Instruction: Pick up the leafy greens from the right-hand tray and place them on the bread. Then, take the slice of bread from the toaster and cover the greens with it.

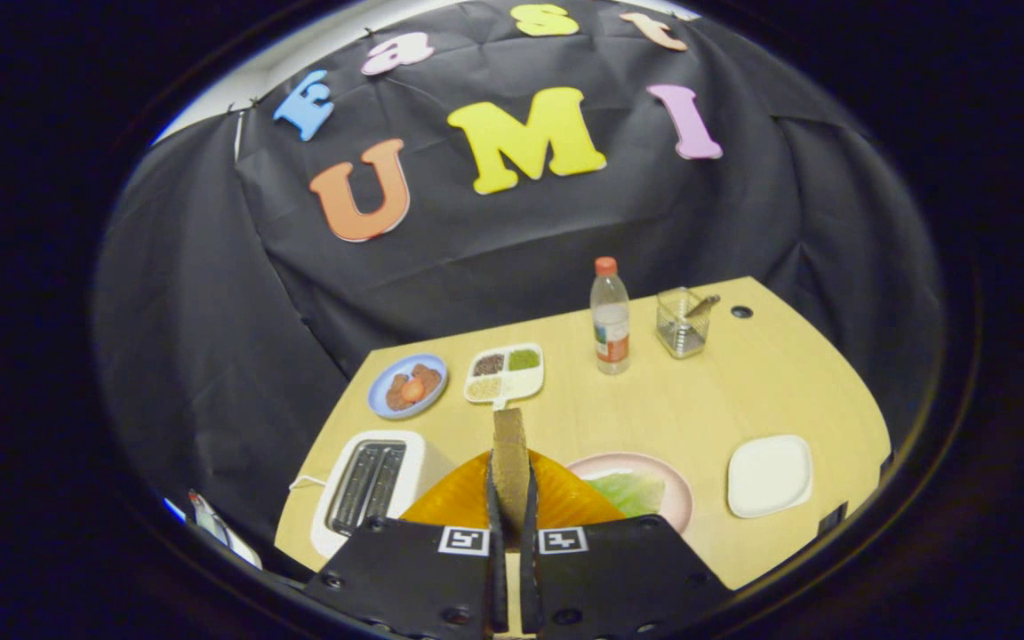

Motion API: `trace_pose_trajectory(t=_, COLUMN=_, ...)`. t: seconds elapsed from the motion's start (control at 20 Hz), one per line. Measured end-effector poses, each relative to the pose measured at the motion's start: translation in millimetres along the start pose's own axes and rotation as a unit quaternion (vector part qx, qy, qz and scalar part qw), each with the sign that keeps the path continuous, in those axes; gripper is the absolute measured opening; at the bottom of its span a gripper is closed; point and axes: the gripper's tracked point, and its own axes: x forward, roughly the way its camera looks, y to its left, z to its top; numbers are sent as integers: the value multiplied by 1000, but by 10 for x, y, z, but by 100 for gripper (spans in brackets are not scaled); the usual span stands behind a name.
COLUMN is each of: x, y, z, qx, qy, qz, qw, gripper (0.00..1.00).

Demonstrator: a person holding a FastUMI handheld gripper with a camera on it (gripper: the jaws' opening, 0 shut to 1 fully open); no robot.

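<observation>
My gripper (510, 498) is shut on a slice of bread (509, 444), held upright and edge-on between both fingers, lifted above the near part of the wooden table (699, 400). The white toaster (370, 484) stands just left of the fingers, its two slots dark with nothing sticking out. To the right of the fingers lies a pink plate (668, 489) with leafy greens (632, 491) on it; a pale patch shows at the greens' far edge. The fingers hide the plate's near left part.
An orange ribbed thing (459, 502) lies right behind the fingers, partly hidden. A white square plate (770, 476) sits at the right. Farther back are a blue plate of food (407, 385), a divided tray (505, 373), a water bottle (610, 320) and a clear holder (683, 322).
</observation>
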Motion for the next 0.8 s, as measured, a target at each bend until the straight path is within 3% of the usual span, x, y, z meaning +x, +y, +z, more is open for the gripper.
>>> trace_pose_trajectory(t=0.45, x=567, y=-564, z=-544, qx=74, qy=59, qz=26, qw=995, gripper=5)
trace_pose_trajectory(t=0.8, x=719, y=-998, z=-678, qx=17, qy=33, qz=2, qw=999, gripper=12)
